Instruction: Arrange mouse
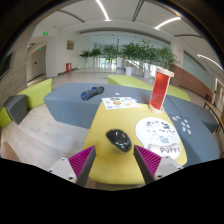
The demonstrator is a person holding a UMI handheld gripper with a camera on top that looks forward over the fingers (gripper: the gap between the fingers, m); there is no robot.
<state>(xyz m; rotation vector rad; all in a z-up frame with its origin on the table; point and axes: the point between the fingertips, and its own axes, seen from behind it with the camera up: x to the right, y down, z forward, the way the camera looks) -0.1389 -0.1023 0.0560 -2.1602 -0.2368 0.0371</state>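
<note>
The fingers (114,163) stand open, with the magenta pads (82,160) facing inward and a wide gap between them; nothing is held. The mouse (119,139), a dark rounded body, rests on the yellow worktop (105,120), just ahead of the fingertips and roughly on the centre line of the gap; it is apart from both pads. To its right lies a round white sheet with printed marks (158,135), close beside it; farther along the worktop lie a white sheet with dark shapes (119,102) and an upright red-and-white sign (160,88); plants (130,52) stand well beyond.

Step in hand, as judged: approach before the grasp; the mouse has not yet been taken up. The next move calls for advancing the gripper and lowering it until the mouse sits between the pads; then closing on its two long sides. The body is smooth and curved; a grip set too high could slip off. The intended resting place cannot be told from this view.
</note>
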